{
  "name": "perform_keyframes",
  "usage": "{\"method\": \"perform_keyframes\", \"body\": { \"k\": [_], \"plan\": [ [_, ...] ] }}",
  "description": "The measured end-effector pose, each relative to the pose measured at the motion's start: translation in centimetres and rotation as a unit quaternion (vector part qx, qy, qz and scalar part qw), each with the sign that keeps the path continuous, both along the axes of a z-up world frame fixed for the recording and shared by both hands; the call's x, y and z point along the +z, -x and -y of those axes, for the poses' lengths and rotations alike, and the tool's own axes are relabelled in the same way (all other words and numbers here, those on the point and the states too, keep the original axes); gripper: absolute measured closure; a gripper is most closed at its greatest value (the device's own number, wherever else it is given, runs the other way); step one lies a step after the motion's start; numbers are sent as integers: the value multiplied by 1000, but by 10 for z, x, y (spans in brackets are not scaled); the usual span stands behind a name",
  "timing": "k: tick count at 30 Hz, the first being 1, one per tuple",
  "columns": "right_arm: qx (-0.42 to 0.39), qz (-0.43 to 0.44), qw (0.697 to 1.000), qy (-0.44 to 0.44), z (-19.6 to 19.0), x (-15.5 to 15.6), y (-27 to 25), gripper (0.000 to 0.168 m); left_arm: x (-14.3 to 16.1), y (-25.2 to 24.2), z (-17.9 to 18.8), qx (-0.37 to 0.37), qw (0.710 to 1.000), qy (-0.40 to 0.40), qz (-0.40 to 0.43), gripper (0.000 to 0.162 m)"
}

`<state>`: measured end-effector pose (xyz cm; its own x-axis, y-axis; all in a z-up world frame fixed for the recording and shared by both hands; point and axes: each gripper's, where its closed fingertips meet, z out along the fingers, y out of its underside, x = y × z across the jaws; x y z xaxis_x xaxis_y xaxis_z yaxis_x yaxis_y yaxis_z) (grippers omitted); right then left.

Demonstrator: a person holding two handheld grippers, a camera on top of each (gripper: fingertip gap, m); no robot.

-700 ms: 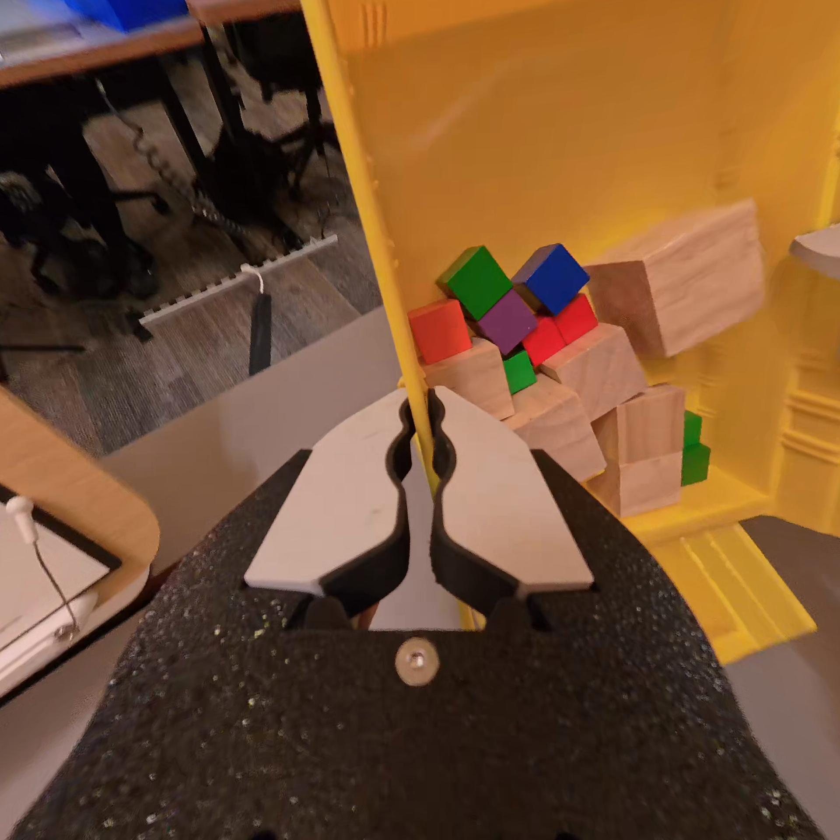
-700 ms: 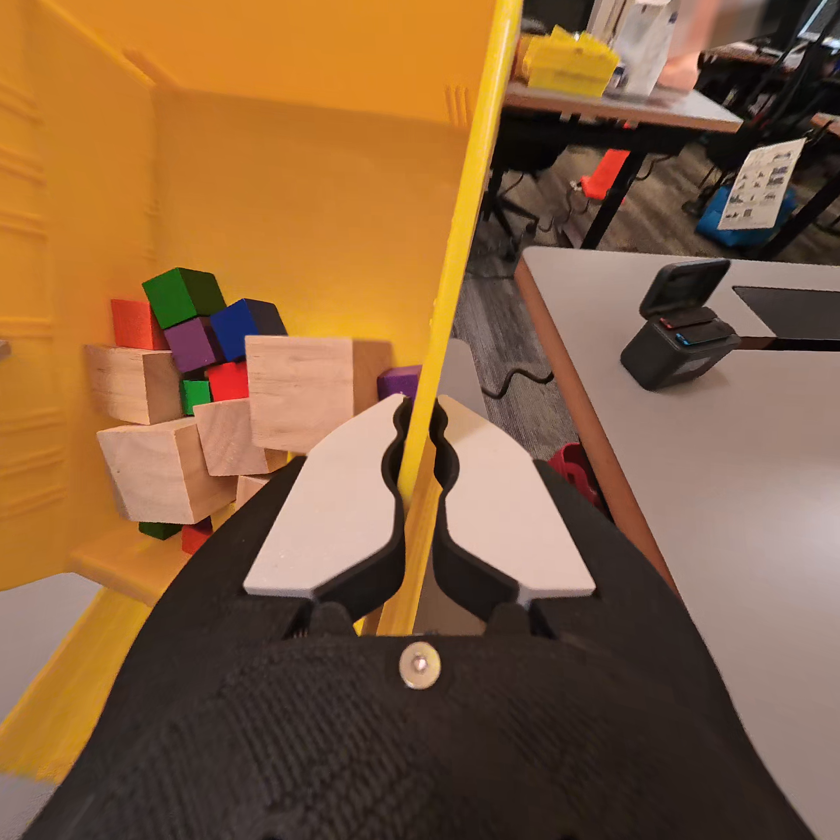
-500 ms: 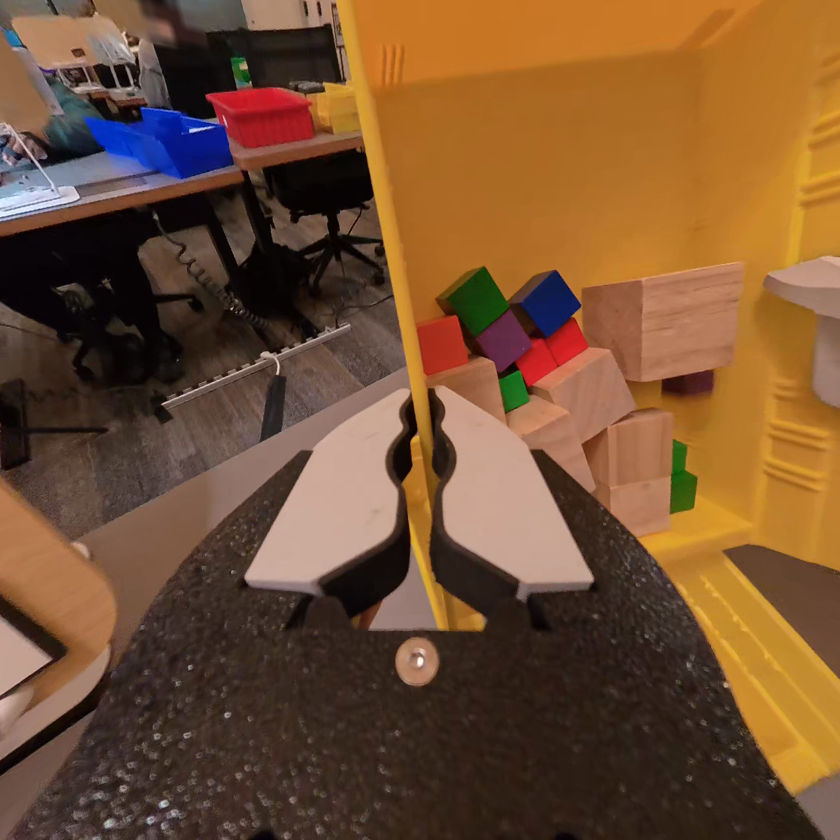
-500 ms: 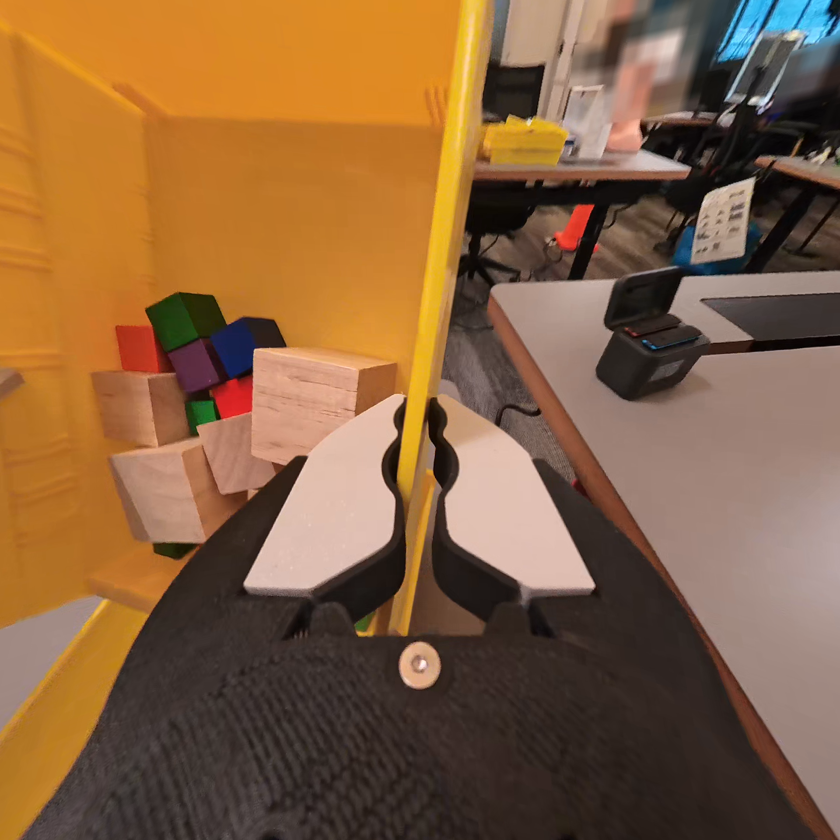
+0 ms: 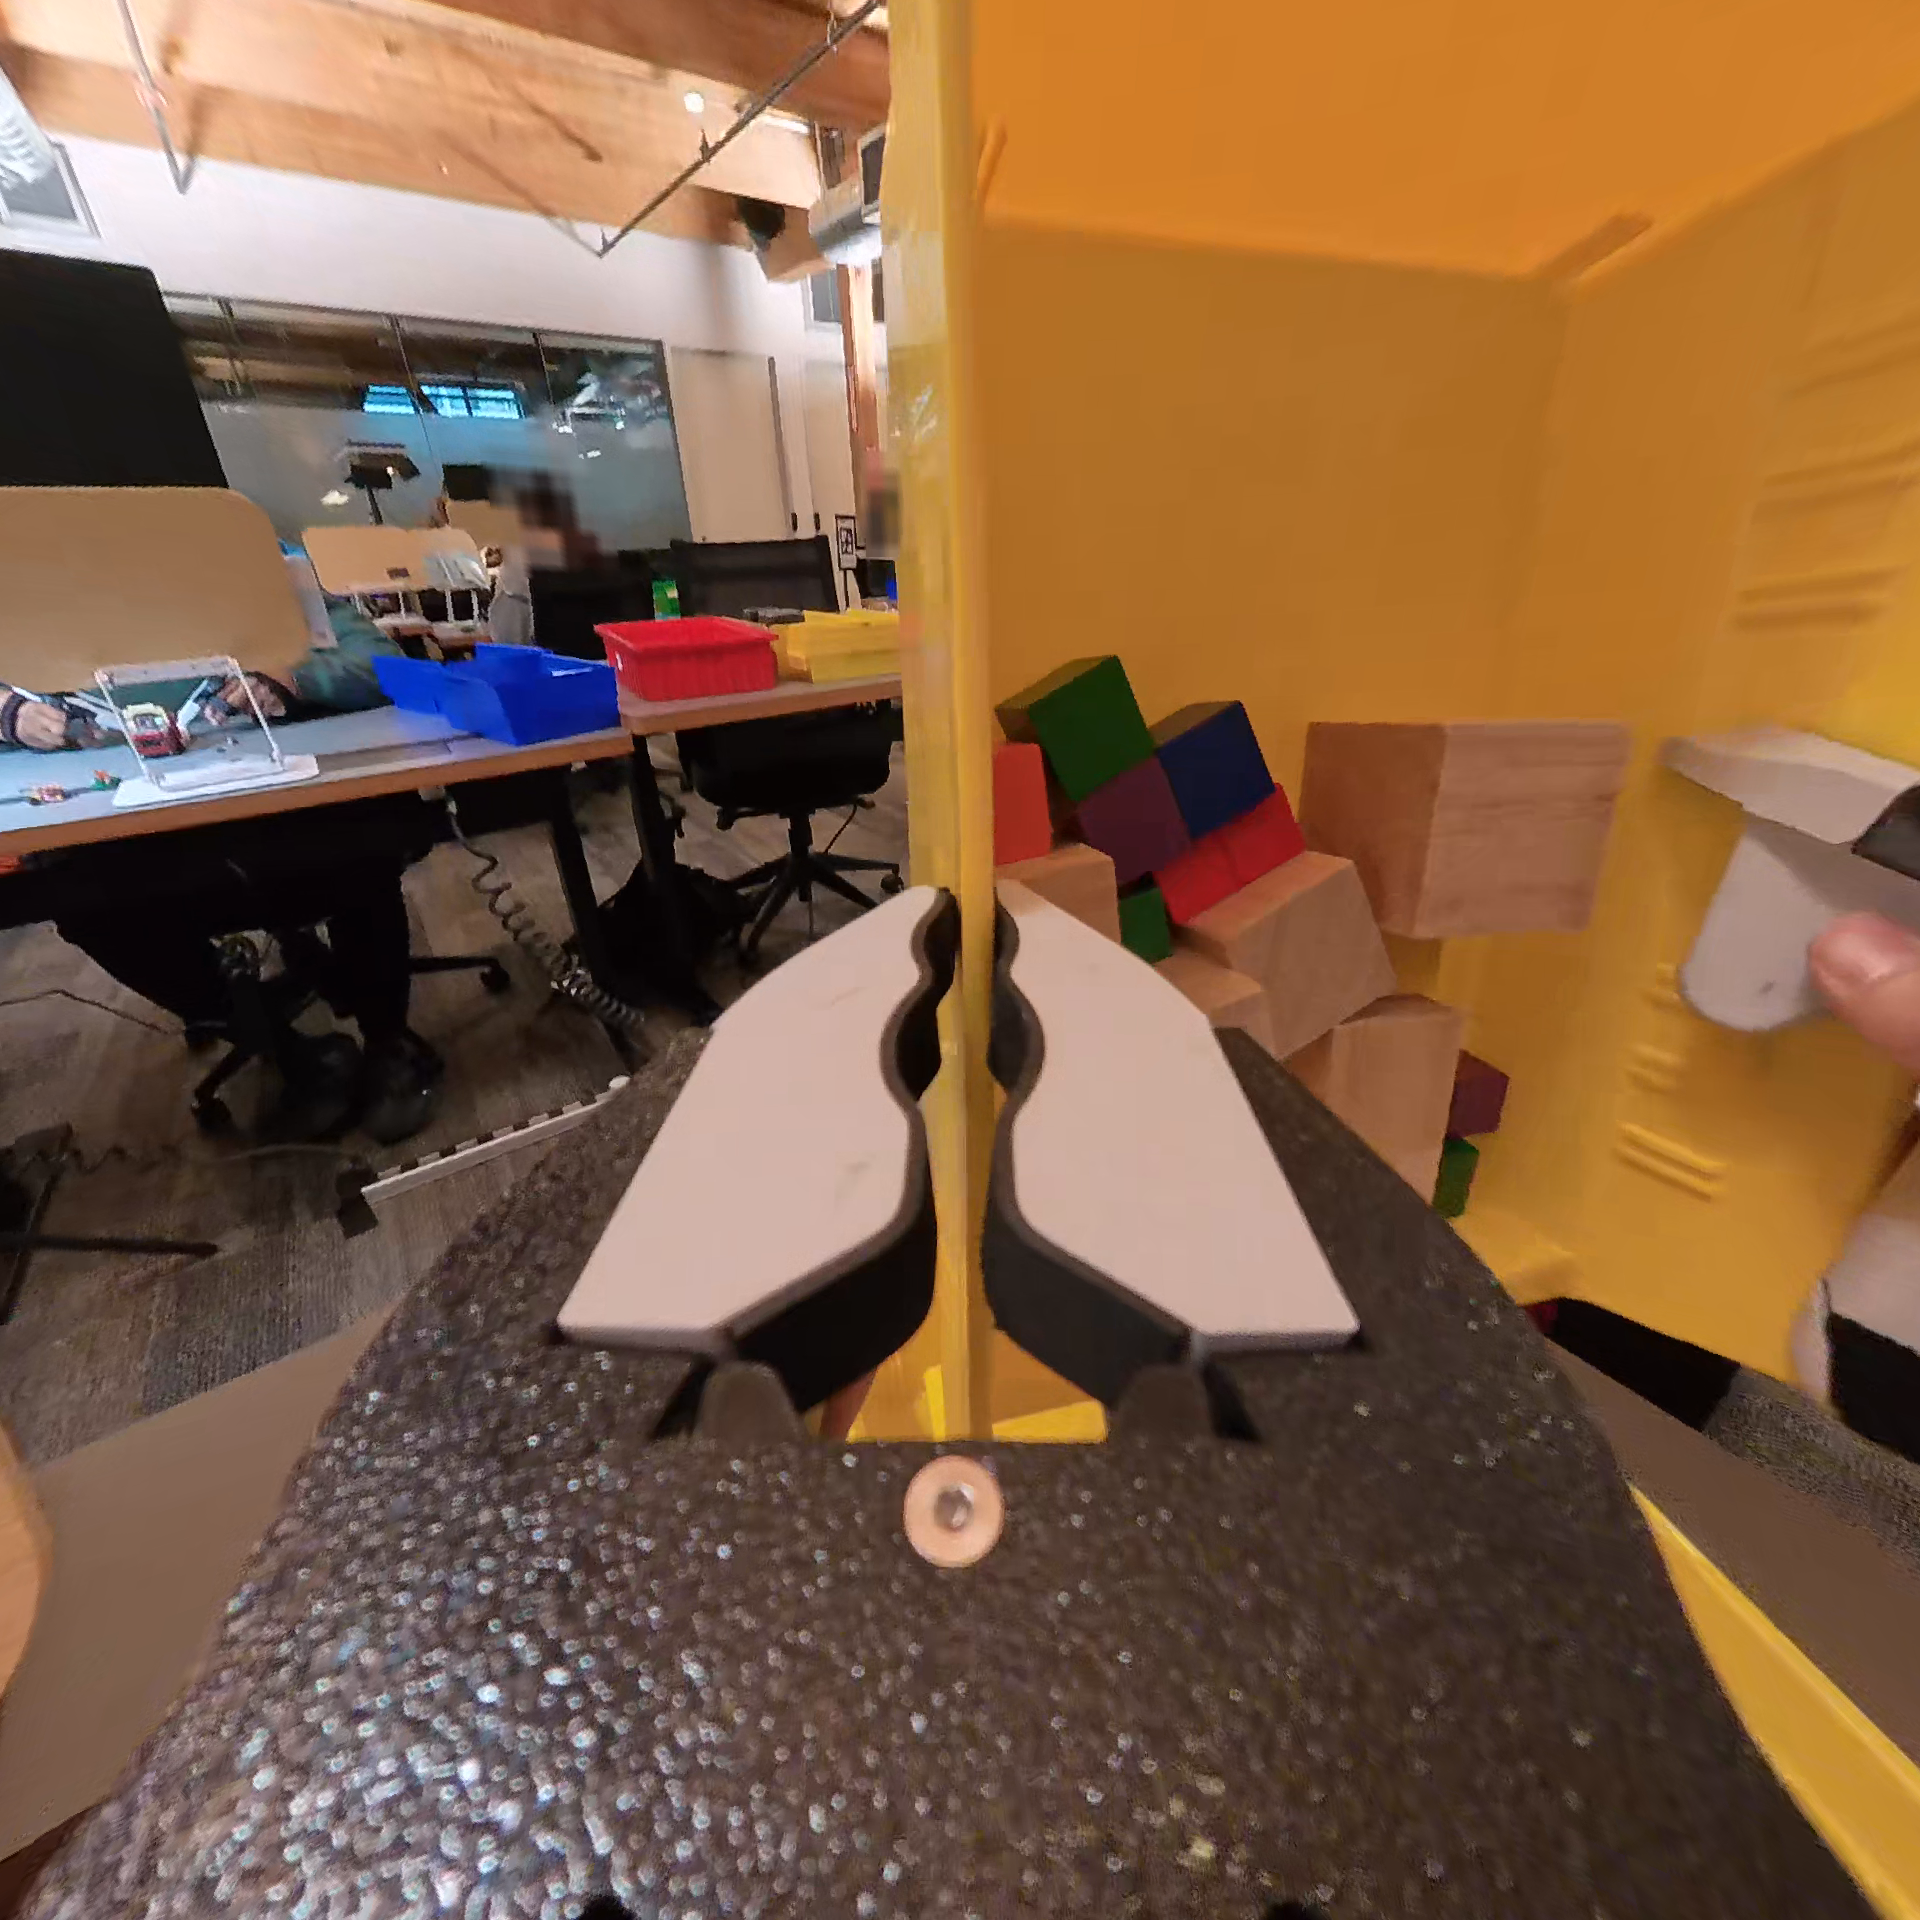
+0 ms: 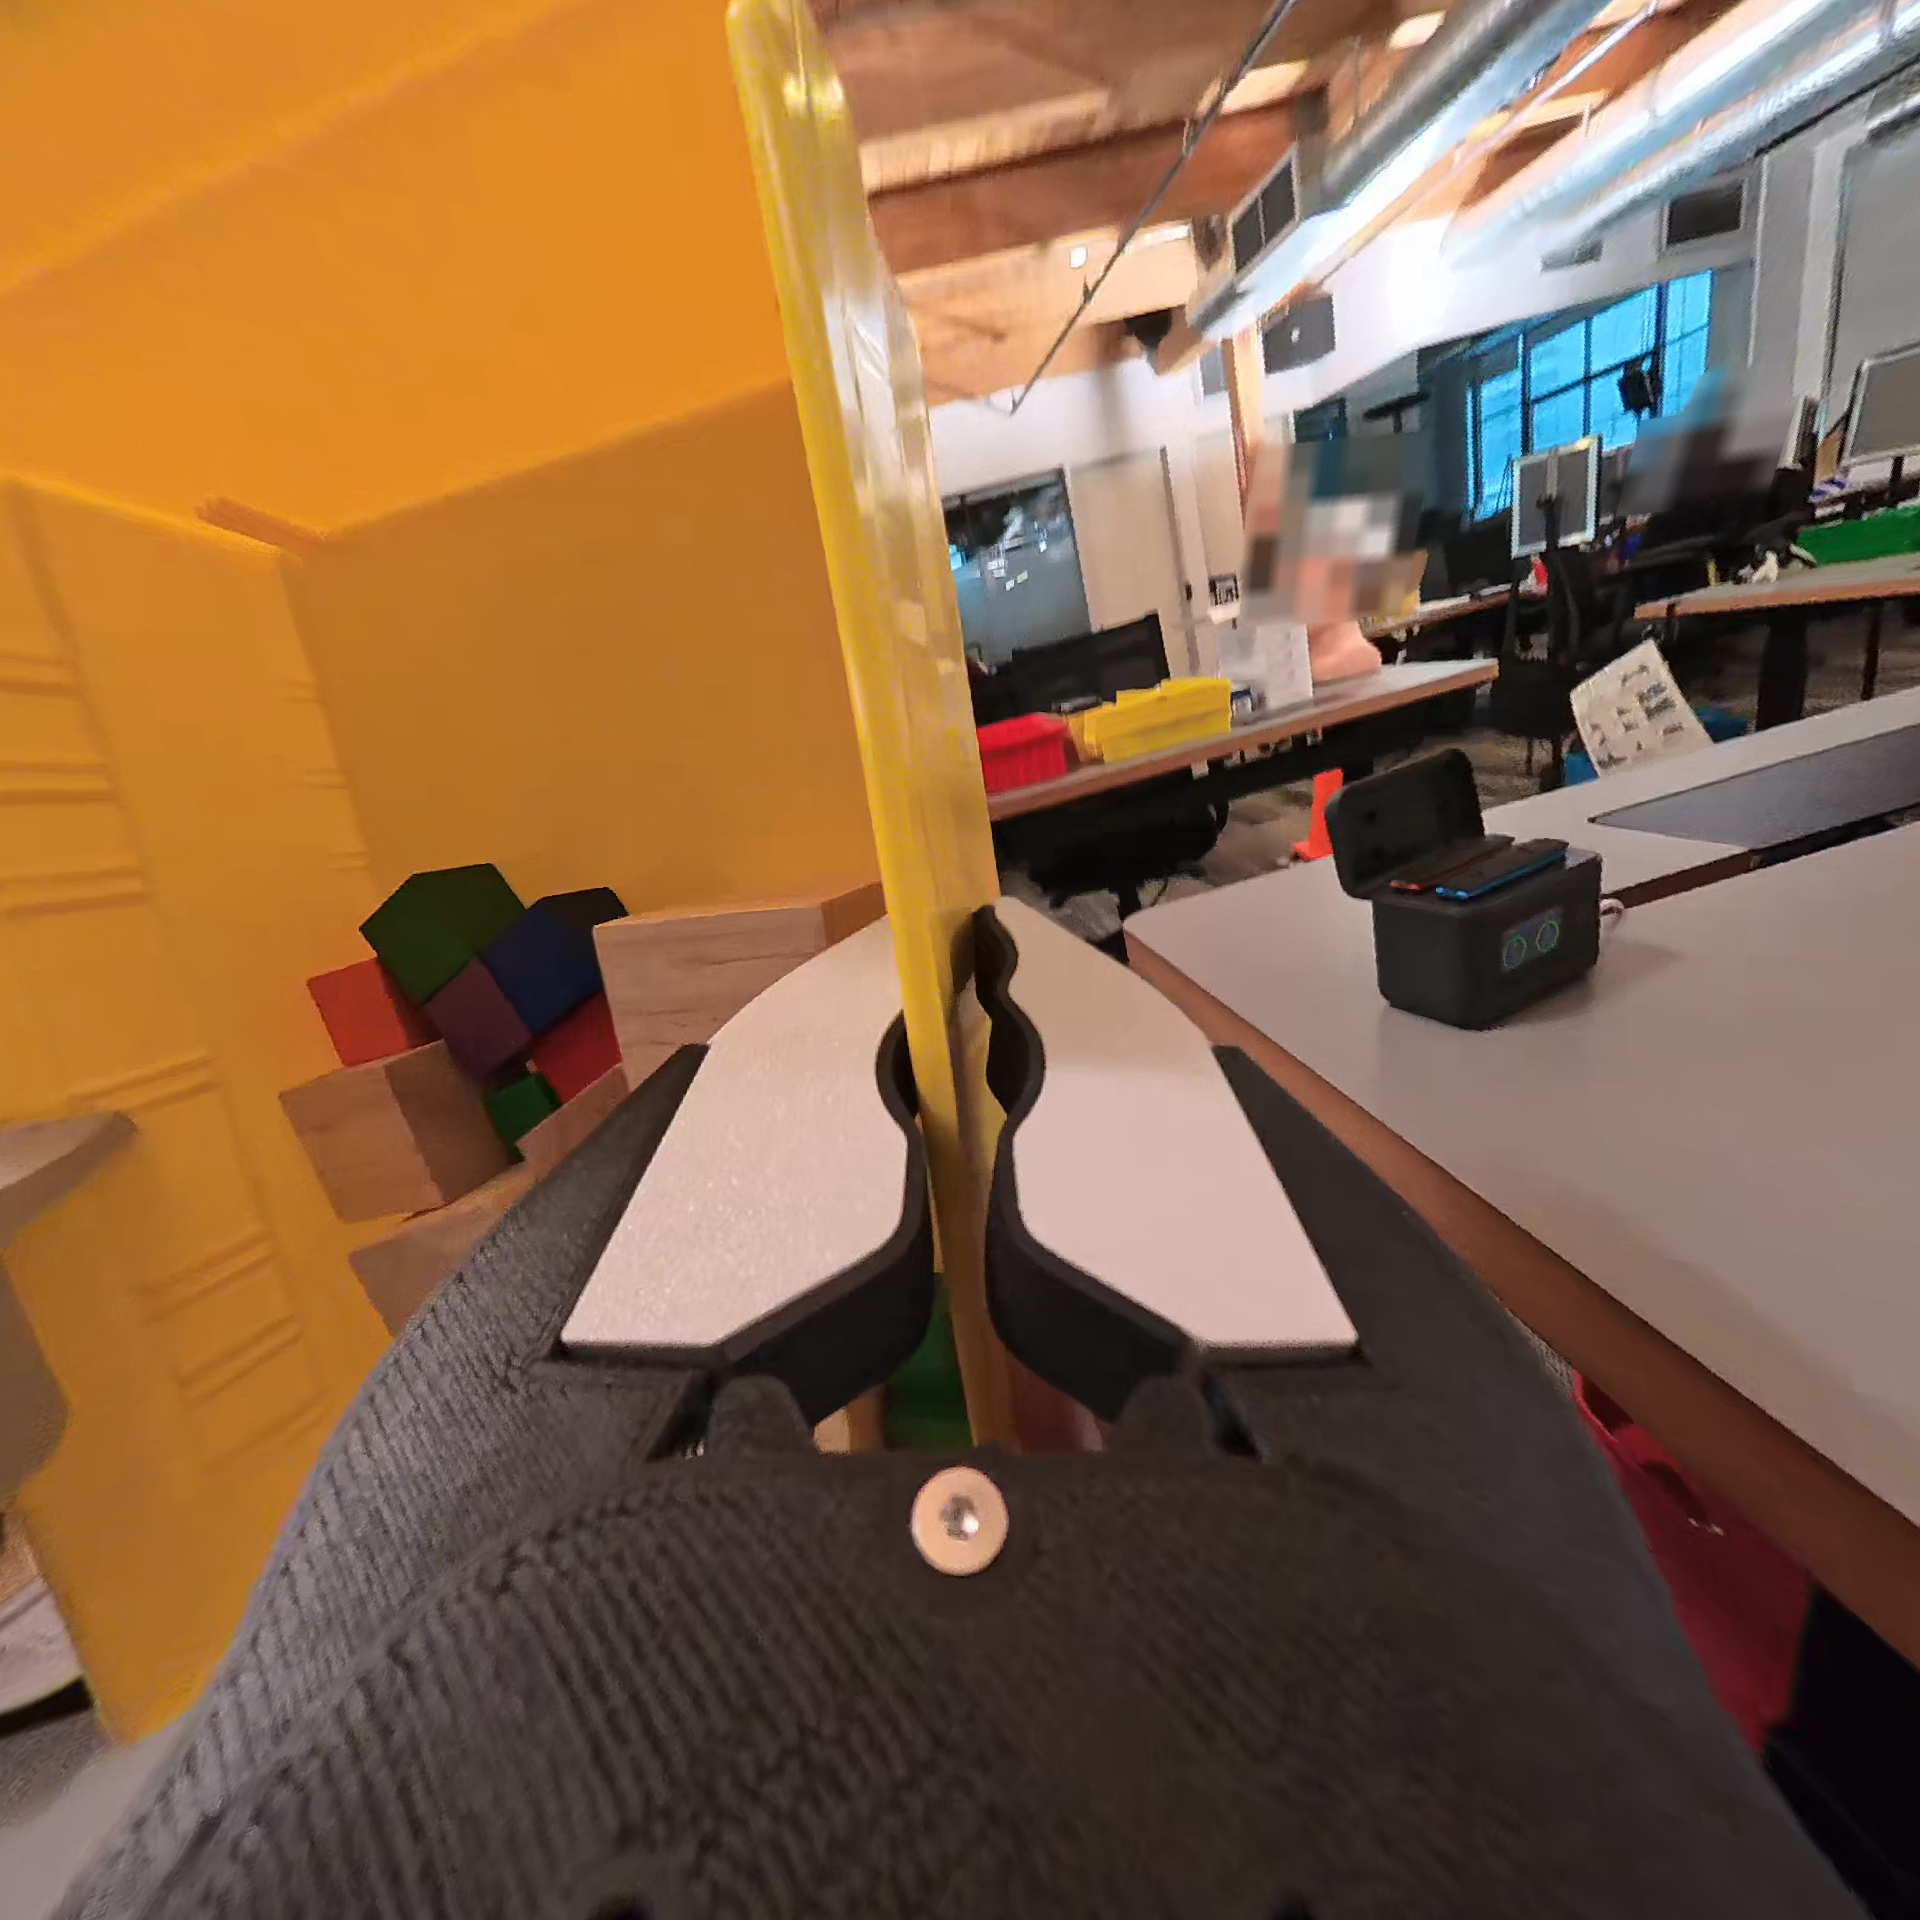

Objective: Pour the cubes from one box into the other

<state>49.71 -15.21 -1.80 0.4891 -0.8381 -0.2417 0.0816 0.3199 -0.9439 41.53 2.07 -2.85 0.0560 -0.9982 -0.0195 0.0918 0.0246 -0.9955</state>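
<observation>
Item: yellow box (image 5: 1299,499), held between my two grippers, tipped steeply on its side. My left gripper (image 5: 968,920) is clamped on one thin side wall, the wall edge pinched between its pads; my right gripper (image 6: 971,925) is clamped likewise on the opposite wall (image 6: 862,582). Contents: cubes (image 5: 1174,821), heaped against the lower inner face — large plain wooden ones (image 5: 1455,821) and small painted ones in green (image 5: 1086,712), blue (image 5: 1210,764), purple, red; all inside, none falling. Change over the last half second or so: both views have swung upward from floor and tabletop to the far desks and ceiling beams, so I judge the box lifted and rotated further; the big wooden cube has settled flatter, and the heap otherwise keeps its arrangement. Meaning: the pour is under way but nothing has left the box; more tilt is needed before the heap slides. Receiving box: a strip of yellow rim (image 5: 1766,1704) shows low in the left view, which may be it; I cannot tell. Surroundings: grey table (image 6: 1558,1143) with a small black case (image 6: 1475,925), well apart from the box.
</observation>
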Motion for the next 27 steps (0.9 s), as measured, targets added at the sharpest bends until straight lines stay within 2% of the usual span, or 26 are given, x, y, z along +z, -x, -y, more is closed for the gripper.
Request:
{"method": "perform_keyframes", "body": {
  "k": [4, 10, 18, 27],
  "plan": [
    [-3, 38, 999, -21, 0, 5, 5, 163, 7, 4, 0, 3, 999, 17, 30, 158],
    [-3, 75, 997, -19, 0, 11, 9, 163, 1, 6, 1, -5, 998, 34, 51, 158],
    [10, 88, 996, 8, -9, 9, 7, 162, -14, 3, -5, 2, 997, 62, 47, 158],
    [33, 80, 996, -22, -13, 1, -1, 161, -16, -2, -8, -3, 998, 48, 47, 157]
  ]
}}
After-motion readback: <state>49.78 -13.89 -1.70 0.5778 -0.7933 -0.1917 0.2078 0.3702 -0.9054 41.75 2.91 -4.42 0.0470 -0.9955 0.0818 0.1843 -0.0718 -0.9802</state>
